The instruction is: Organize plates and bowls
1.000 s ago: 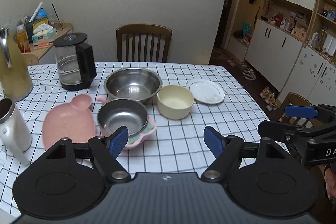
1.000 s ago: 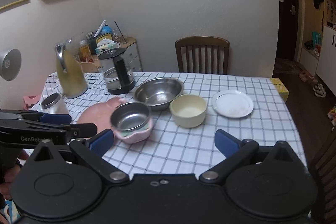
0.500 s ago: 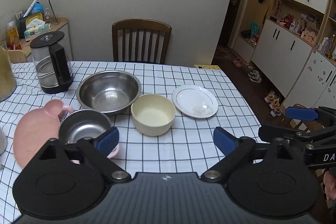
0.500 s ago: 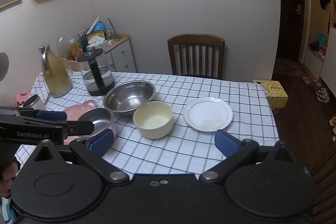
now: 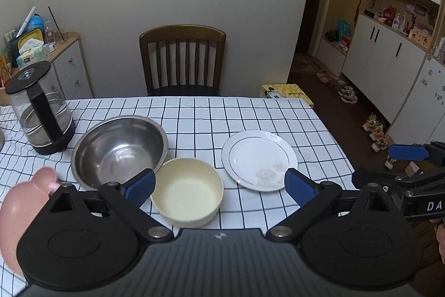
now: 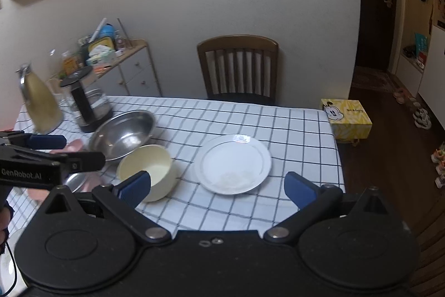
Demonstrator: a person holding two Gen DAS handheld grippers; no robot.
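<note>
A cream bowl (image 5: 187, 192) stands on the checked table, with a white plate (image 5: 259, 159) to its right and a large steel bowl (image 5: 119, 149) to its left. A pink plate (image 5: 19, 210) lies at the far left. My left gripper (image 5: 219, 187) is open and empty, above the near side of the cream bowl. My right gripper (image 6: 218, 185) is open and empty, in front of the white plate (image 6: 232, 163). In the right wrist view the cream bowl (image 6: 147, 170), the large steel bowl (image 6: 123, 134) and a small steel bowl (image 6: 75, 181) show at left.
A glass kettle (image 5: 39, 107) stands at the table's back left, and a gold jug (image 6: 40, 99) beside it. A wooden chair (image 5: 182, 60) is behind the table. A yellow tissue box (image 6: 346, 117) sits past the right edge. Cabinets (image 5: 389, 52) line the right wall.
Both grippers have moved to the right along the table. The cream bowl and white plate now sit near the middle of both views, and the pink plate and small steel bowl have slid off left.
</note>
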